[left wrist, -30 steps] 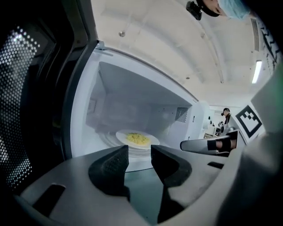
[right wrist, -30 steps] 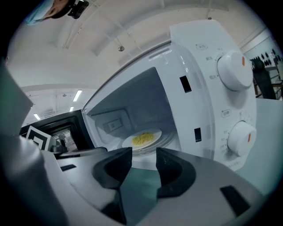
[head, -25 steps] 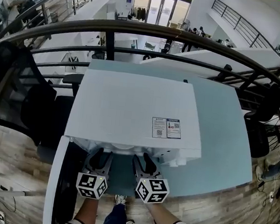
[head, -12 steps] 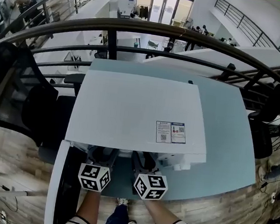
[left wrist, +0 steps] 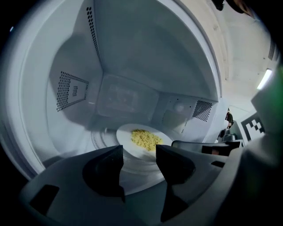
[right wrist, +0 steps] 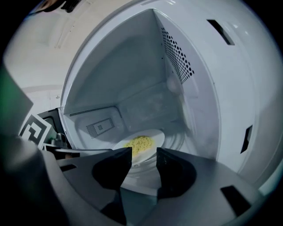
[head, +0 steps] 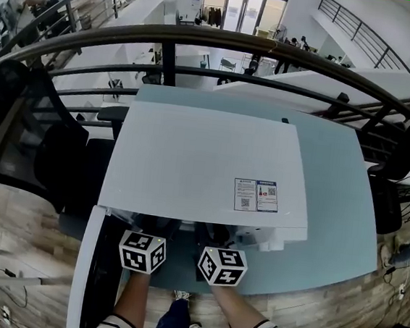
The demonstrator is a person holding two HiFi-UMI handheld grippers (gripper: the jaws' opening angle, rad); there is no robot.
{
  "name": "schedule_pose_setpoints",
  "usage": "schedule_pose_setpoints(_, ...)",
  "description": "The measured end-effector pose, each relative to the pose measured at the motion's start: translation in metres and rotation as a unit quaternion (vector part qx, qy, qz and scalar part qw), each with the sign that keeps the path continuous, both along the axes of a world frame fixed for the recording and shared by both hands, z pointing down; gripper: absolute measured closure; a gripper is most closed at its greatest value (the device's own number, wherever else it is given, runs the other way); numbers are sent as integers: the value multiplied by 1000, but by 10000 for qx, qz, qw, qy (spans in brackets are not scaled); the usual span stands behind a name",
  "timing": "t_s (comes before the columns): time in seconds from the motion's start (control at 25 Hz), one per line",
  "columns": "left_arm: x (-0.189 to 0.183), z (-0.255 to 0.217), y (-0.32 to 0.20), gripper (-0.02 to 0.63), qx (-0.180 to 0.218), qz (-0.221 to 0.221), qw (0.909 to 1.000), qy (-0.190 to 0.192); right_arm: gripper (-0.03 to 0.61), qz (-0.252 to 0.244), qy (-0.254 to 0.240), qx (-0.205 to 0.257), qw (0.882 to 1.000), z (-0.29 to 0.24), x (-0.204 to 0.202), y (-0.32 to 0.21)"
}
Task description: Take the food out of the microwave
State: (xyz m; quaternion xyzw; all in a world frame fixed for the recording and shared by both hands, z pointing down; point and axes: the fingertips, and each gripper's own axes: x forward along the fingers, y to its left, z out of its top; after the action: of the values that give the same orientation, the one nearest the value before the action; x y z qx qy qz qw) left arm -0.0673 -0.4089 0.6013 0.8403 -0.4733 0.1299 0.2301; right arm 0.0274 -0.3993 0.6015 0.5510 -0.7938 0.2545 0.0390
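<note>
— How far along is this looking?

— The microwave (head: 205,167) is filling the middle of the head view, and its door (head: 83,270) is hanging open at the lower left, so I'd say the opening is done. Lifting out is all left to do. The left gripper (left wrist: 139,163) and right gripper (right wrist: 143,165) are hovering side by side at the cavity mouth. The left one's jaws are opening with nothing caught between them. The right one's are standing apart, gripping nothing.

— And the food?

— It's sitting inside, low centre in both gripper views: a white plate (left wrist: 126,132) on the turntable with a yellow heap of food (left wrist: 145,139) on it, beyond both sets of jaws.

— Anything getting in the way?

— Nothing is lying before the plate. The table (head: 339,203), railing (head: 217,44) and black chair (head: 26,133) are standing clear. Only the cavity walls are crowding two grippers.
</note>
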Motion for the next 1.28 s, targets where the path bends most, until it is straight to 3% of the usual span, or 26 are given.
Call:
schedule_pose_setpoints(0.56,3,-1,3,399,-79,80,9997,227,411,-66,-137,-57,9999,0,-2,2)
schedule_pose_setpoints(1.28,16,-6,57,399,-166,118,9991,373,411,106,-248,-141,9995,-5,16,47)
